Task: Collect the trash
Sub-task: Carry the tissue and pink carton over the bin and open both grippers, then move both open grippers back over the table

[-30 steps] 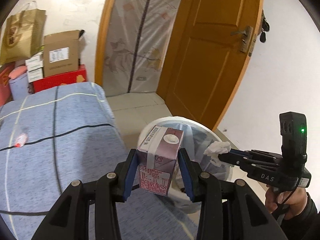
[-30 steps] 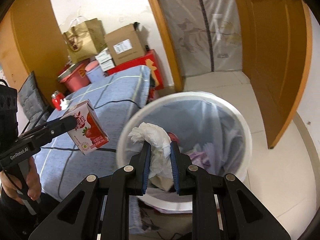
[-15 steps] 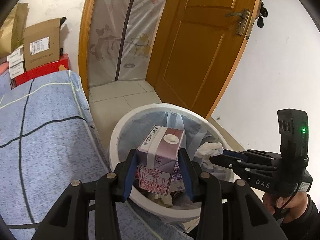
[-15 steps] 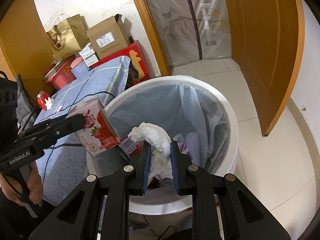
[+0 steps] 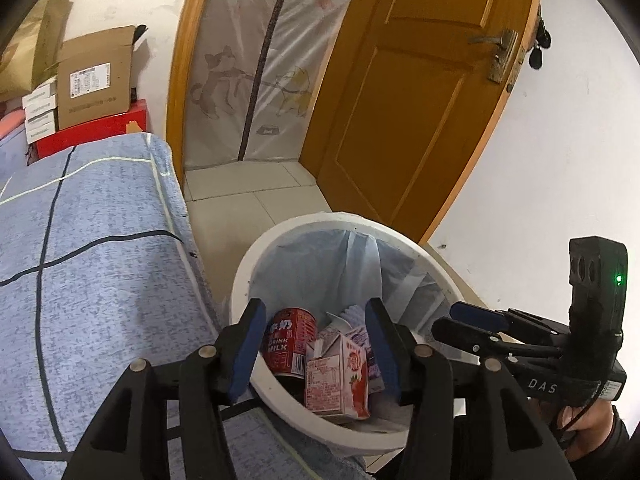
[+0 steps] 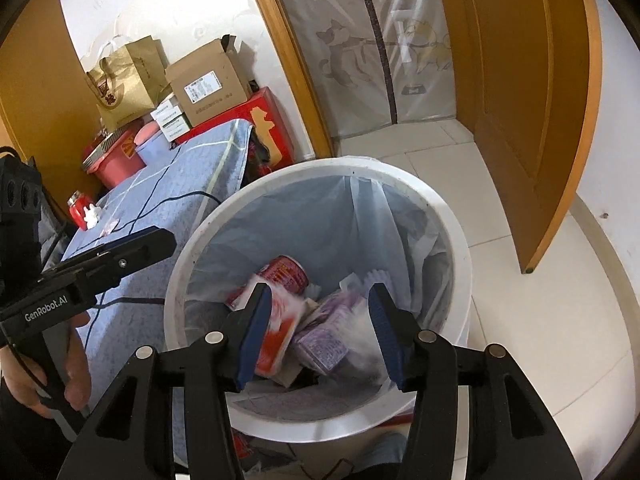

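Bedroom corner, white trash bin (image 5: 248, 280) sitting right by the bed edge. Left gripper (image 5: 316, 344) and right gripper (image 6: 320, 326) both hang spread and empty over it, jaws just opened, strawberry milk carton (image 5: 338, 380) already inside. Drop looks done, so next is probably hunting more trash.

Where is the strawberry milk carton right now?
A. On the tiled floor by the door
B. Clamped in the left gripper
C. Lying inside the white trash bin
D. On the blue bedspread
C. The strawberry milk carton lies inside the white trash bin next to a red can, and the left gripper, whose jaws have just been opening, stands wide with nothing pressed between them.
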A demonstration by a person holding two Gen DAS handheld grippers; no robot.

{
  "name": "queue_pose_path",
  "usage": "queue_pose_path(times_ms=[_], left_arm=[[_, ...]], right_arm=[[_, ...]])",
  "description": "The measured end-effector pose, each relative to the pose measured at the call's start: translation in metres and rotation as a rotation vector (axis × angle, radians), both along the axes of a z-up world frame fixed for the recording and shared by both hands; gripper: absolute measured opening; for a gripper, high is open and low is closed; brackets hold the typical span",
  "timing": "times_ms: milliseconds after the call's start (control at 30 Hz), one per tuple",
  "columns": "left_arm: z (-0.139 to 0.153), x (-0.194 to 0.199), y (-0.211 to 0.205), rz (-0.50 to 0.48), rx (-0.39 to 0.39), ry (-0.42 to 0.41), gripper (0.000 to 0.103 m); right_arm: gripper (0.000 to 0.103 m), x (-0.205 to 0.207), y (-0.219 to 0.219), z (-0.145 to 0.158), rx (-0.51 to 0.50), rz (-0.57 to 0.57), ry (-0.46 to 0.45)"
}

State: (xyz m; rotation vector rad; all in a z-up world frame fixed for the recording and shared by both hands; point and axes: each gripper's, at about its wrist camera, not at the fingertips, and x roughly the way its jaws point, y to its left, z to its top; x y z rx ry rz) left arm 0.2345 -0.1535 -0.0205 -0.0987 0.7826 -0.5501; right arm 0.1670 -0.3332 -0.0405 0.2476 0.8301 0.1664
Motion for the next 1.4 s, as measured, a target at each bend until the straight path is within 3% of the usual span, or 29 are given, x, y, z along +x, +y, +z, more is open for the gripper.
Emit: queue_pose_path(times_ms=[533, 1000, 1400], left_arm=[[0.02, -0.046, 0.057, 0.13, 0.026, -0.06, 0.052], [0.019, -0.083, 0.118, 0.251, 0.035, -0.061, 0.052], [0.027, -0.11, 0.164, 0.364, 0.044, -0.07, 0.052]], right_arm=[[0.051, -0.027, 0.044, 0.031, -0.002, 0.099, -0.075], [0.051, -0.043, 0.098, 0.035, 0.036, 0.222, -0.098], [0.051, -0.04, 0.136, 0.033, 0.011, 0.278, -0.063]])
